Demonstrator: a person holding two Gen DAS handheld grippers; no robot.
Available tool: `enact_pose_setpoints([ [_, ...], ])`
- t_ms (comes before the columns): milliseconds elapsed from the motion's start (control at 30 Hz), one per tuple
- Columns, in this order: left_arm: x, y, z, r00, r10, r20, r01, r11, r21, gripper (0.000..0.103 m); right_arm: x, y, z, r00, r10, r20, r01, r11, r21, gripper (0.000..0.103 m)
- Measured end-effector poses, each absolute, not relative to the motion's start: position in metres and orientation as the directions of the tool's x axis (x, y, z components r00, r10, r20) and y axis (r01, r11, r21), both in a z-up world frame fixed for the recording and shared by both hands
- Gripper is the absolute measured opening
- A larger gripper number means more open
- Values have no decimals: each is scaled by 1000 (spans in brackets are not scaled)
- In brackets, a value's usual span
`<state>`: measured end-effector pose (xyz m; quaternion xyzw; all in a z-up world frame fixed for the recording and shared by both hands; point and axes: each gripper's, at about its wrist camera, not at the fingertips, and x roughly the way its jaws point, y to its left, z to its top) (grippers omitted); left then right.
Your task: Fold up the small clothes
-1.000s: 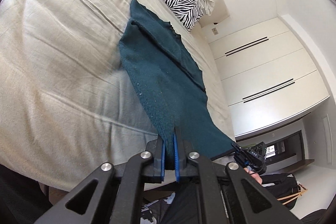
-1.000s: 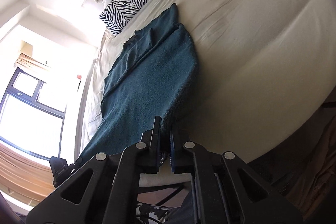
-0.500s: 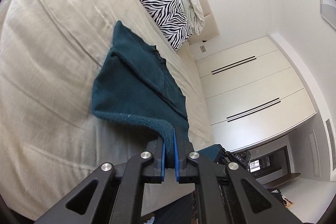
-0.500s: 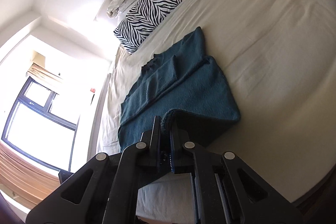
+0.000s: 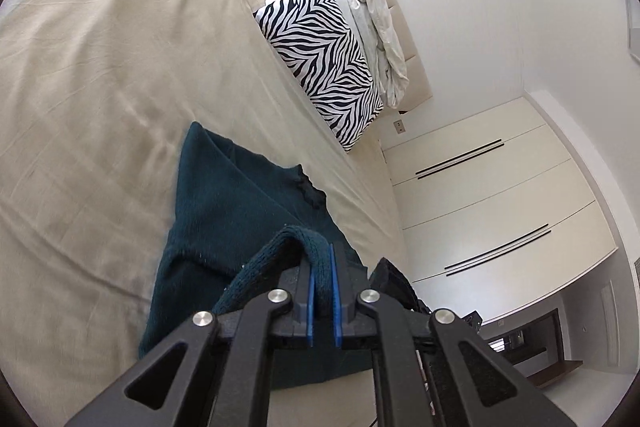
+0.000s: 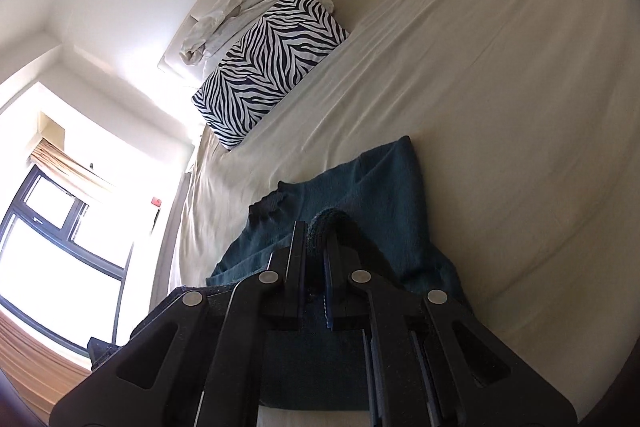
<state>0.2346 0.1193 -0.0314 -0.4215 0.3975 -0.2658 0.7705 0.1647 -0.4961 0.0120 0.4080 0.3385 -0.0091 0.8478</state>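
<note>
A dark teal knitted garment (image 5: 224, 203) lies on the cream bed sheet (image 5: 100, 75). It also shows in the right wrist view (image 6: 384, 187). My left gripper (image 5: 323, 259) is shut on one corner of the garment's near hem and holds it lifted over the lying part. My right gripper (image 6: 316, 239) is shut on the other hem corner, also lifted. The hem is carried over toward the neckline, so the garment is doubled over. Its lower layer is partly hidden under my fingers.
A zebra-print pillow (image 5: 324, 55) and a crumpled white cloth (image 5: 380, 27) lie at the headboard. White wardrobe doors (image 5: 500, 195) stand beyond the bed in the left wrist view. A bright window (image 6: 60, 239) is at the left of the right wrist view.
Both grippers have carried the garment's near hem up and forward over the bed toward the neckline. The garment went from stretched out long to folded over on itself.
</note>
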Motion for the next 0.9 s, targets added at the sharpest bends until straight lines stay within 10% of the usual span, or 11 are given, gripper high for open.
enact_pose_setpoints([
  [367, 332, 101, -84, 529, -679, -509, -26, 586, -810, 12, 286, -512, -65, 689, 194, -698, 420, 679, 602, 8],
  [467, 341, 101, -99, 514, -650, -560, -55, 627, -777, 57, 300, -511, -92, 644, 195, -740, 459, 675, 578, 10],
  [567, 331, 109, -97, 540, -642, -544, -29, 632, -775, 72, 299, -510, -97, 668, 170, -725, 453, 679, 577, 30],
  [633, 324, 114, -94, 546, -629, -553, -23, 649, -760, 73, 294, -512, -96, 685, 147, -714, 458, 676, 578, 53],
  [900, 277, 112, -90, 554, -601, -577, 38, 710, -703, 72, 253, -508, -80, 674, 125, -729, 443, 721, 533, 55],
])
